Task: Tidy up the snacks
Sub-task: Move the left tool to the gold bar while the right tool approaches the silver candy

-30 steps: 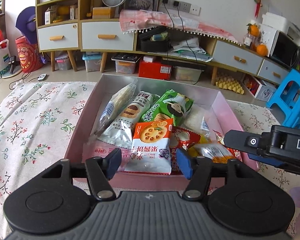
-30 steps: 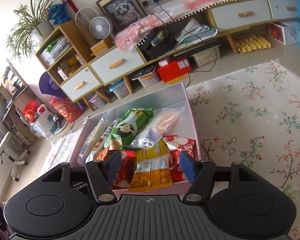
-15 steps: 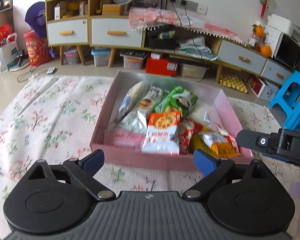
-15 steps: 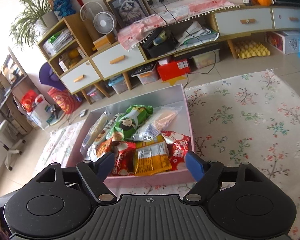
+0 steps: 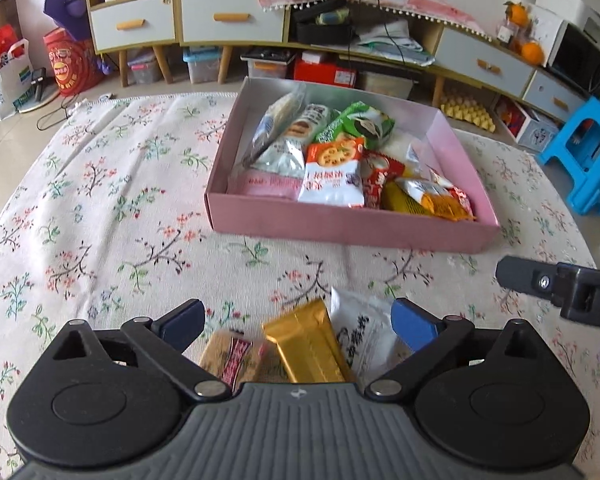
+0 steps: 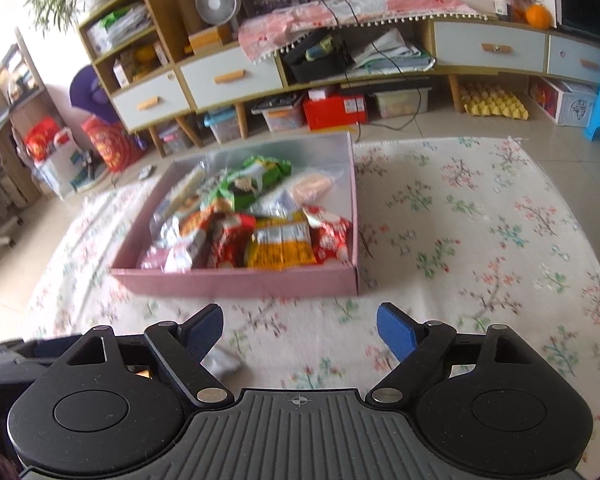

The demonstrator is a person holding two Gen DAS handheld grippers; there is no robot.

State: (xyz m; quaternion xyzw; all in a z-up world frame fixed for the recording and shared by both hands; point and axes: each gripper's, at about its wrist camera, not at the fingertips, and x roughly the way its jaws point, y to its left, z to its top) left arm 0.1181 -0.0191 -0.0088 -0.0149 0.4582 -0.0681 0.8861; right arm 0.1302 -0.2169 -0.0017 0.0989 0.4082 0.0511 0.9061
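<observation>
While most snacks are already sitting in the pink box [image 5: 340, 228], three packets [image 5: 300, 344] are still lying loose at the cloth's near edge.
Left hand-held gripper [image 5: 296, 324] is hovering over them, jaws apart and empty; right hand-held gripper [image 6: 300, 330] likewise, over bare floral cloth [image 6: 480, 240]. Cluttered sideboard [image 6: 380, 52] is lining the far wall.

Floral cloth [image 5: 112, 200]: pink box [image 5: 352, 228], 3 packets [image 5: 306, 346]

A floral cloth [image 5: 100, 200] covers the floor before a drawer cabinet [image 6: 228, 76] and blue stool [image 5: 584, 152].
</observation>
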